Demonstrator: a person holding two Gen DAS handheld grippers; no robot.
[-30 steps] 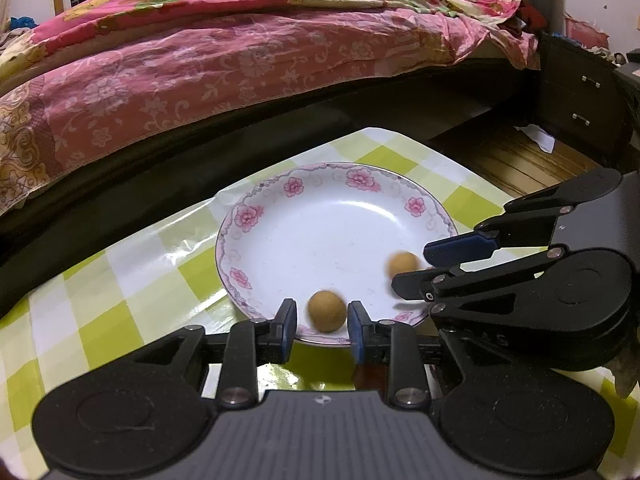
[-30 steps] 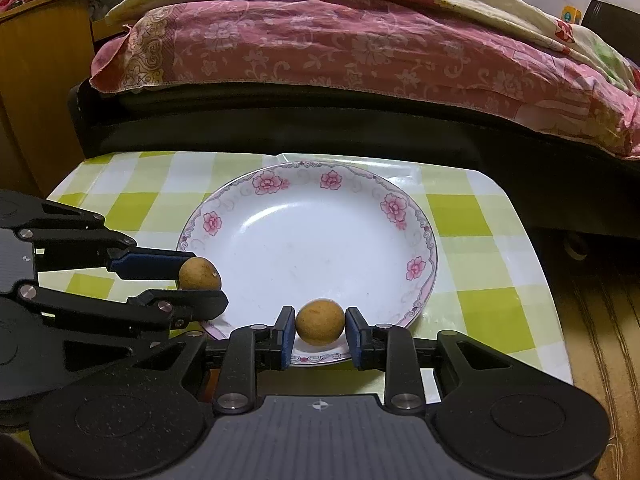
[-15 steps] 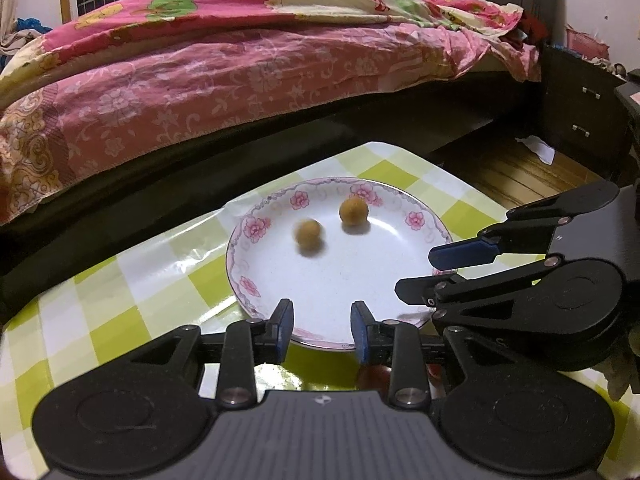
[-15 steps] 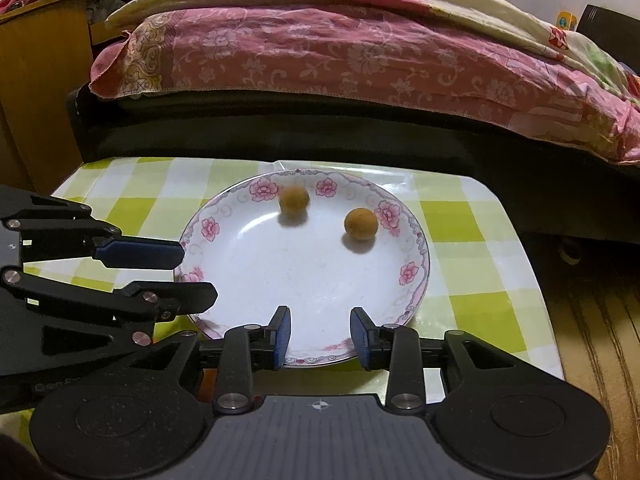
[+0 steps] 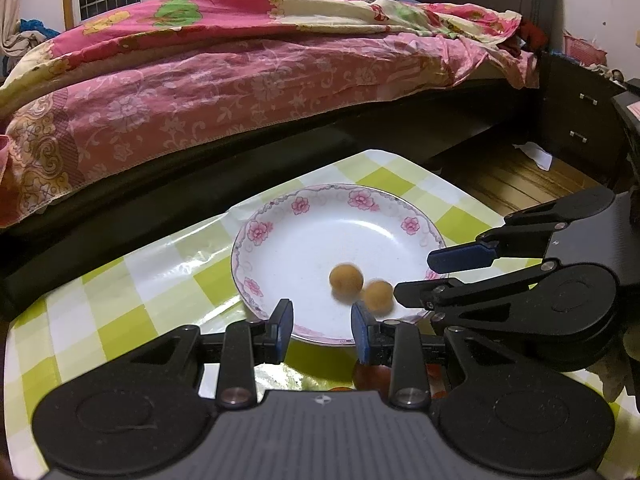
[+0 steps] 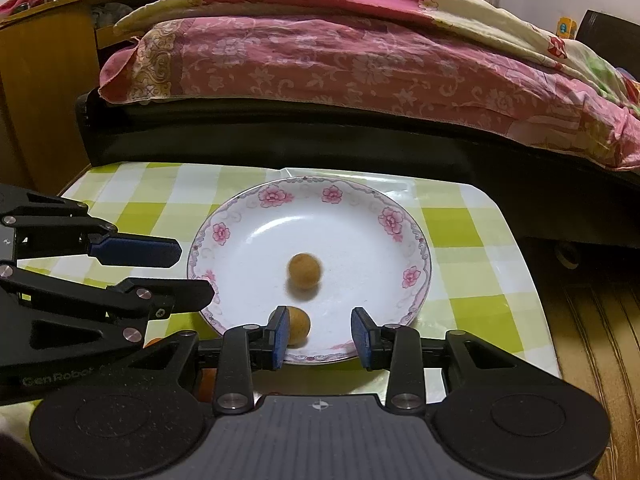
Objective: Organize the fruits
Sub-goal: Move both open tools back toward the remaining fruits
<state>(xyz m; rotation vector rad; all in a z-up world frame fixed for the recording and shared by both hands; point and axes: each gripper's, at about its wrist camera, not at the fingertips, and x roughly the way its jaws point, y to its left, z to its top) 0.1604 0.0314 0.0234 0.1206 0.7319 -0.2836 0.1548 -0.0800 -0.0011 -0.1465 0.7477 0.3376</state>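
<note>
Two small round tan fruits lie loose and blurred in a white plate with pink flowers (image 5: 280, 256) (image 6: 360, 216). In the left wrist view one fruit (image 5: 346, 280) sits beside the other fruit (image 5: 378, 296), near the plate's front. In the right wrist view one fruit (image 6: 305, 271) is mid-plate and the other fruit (image 6: 298, 330) is by the front rim. My left gripper (image 5: 322, 331) (image 6: 176, 270) is open and empty at the plate's near edge. My right gripper (image 6: 320, 338) (image 5: 416, 276) is open and empty too.
The plate stands on a small table with a green and white checked cloth (image 5: 132, 284) (image 6: 472, 280). A bed with a pink floral cover (image 5: 240, 76) runs behind the table. Wooden floor (image 5: 516, 184) and a dark dresser (image 5: 576, 120) lie to the right. Red fruit (image 5: 372, 376) shows under the left gripper.
Both grippers let go of their fruits and opened wider. The fruits rolled to the plate's far side, then back toward the near rim. Both grippers pulled back a little.
</note>
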